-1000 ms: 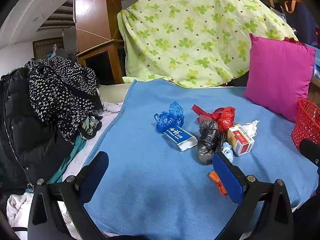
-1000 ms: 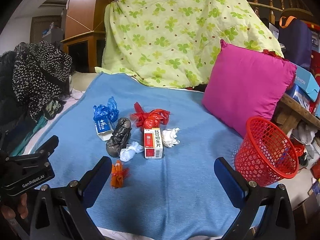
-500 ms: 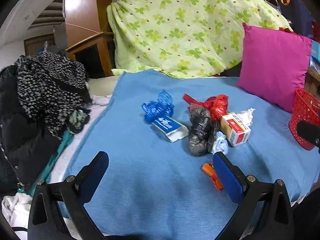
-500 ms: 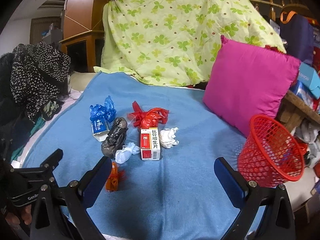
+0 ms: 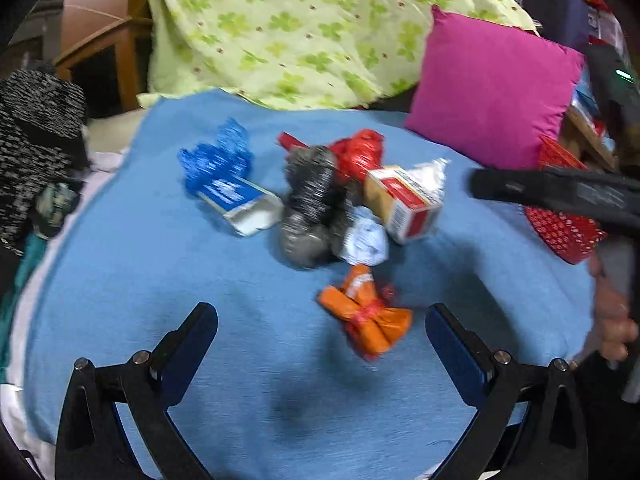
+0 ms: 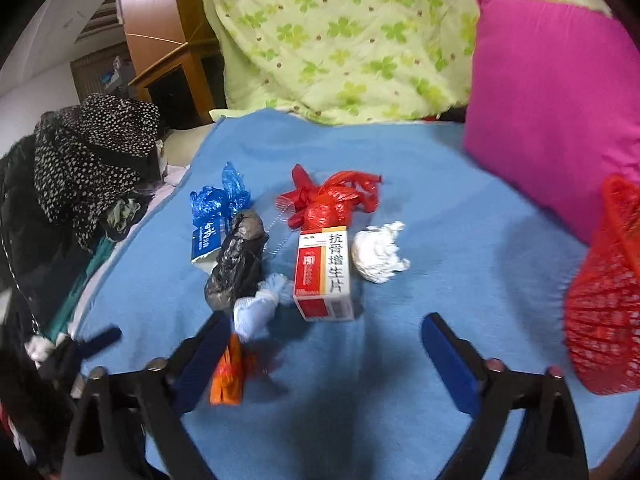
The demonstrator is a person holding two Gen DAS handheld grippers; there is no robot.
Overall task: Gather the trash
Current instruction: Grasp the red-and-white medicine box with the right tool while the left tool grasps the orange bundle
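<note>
Grippers, left (image 5: 322, 330) and right (image 6: 324, 342), both gape wide and empty over the blanket (image 5: 160, 280); with the orange wrapper (image 5: 366, 316) between the left fingers, toward 1 o'clock, descend squarely, then close.

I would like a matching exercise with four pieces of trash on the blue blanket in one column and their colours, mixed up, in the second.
Things:
1. knotted bag
2. crumpled tissue
3. small wrapper nearest the left tool
4. bag lying left of the box

Colours:
A. black
B. orange
C. red
D. white

Pairs: 1-C, 2-D, 3-B, 4-A
</note>
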